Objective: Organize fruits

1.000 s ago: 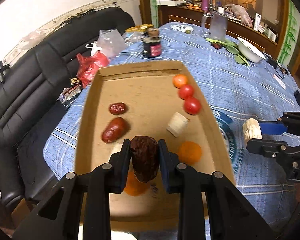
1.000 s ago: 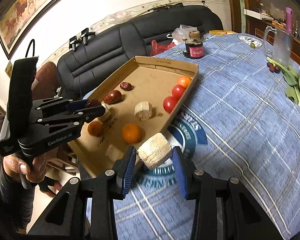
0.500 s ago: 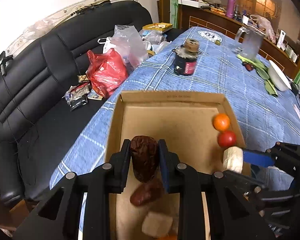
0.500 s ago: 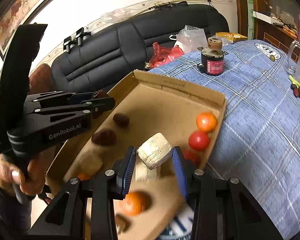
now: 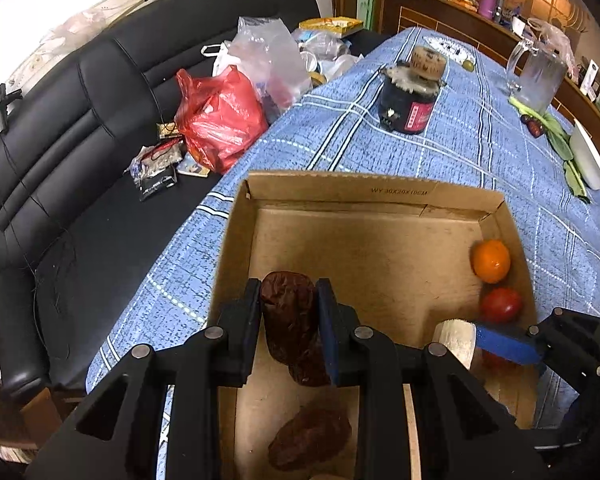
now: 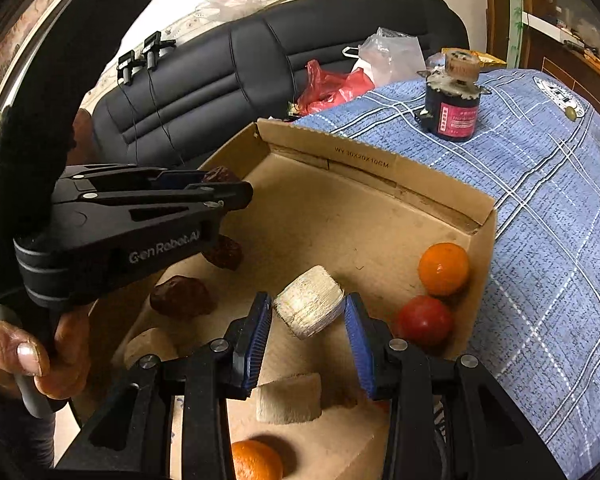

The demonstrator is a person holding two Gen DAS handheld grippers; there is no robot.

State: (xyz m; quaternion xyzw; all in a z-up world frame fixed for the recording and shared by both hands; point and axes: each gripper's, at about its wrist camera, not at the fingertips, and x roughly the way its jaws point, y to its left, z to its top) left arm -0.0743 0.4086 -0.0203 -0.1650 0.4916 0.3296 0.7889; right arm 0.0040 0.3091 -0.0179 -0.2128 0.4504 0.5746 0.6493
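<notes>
Both hand-held grippers now hang over the far half of the cardboard tray [image 5: 364, 194], where 1 second ago they were back at its near end, the right one outside its near right edge over the table. That shift suggests the carry is nearly done and placement beside like pieces comes next.

Going from largest to smallest: the table [image 5: 460, 152] with its blue checked cloth carries the tray, and a black sofa [image 5: 80, 120] stands left of the tray. Beyond the tray's far wall sits a dark jar [image 5: 408, 96].

Left hand-held gripper [image 5: 288, 312] is clenched on a wrinkled dark red date [image 5: 288, 308], held above the tray's left side; 2 more dates [image 6: 182, 296] lie on the tray floor below it. The person's left hand [image 6: 40, 344] grips the handle from under, fingers level and pointing toward the tray's far wall.

Right hand-held gripper [image 6: 306, 314] grasps a pale cut cylinder, perhaps sugarcane [image 6: 310, 306], above the tray's middle, tilted slightly downward. 2 similar pale pieces [image 6: 290, 398] rest on the tray floor nearer than it.

Against the tray's right wall sit an orange [image 6: 444, 268] and a red tomato [image 6: 424, 320], just beside each other. Another orange [image 6: 256, 460] lies at the near end.
</notes>
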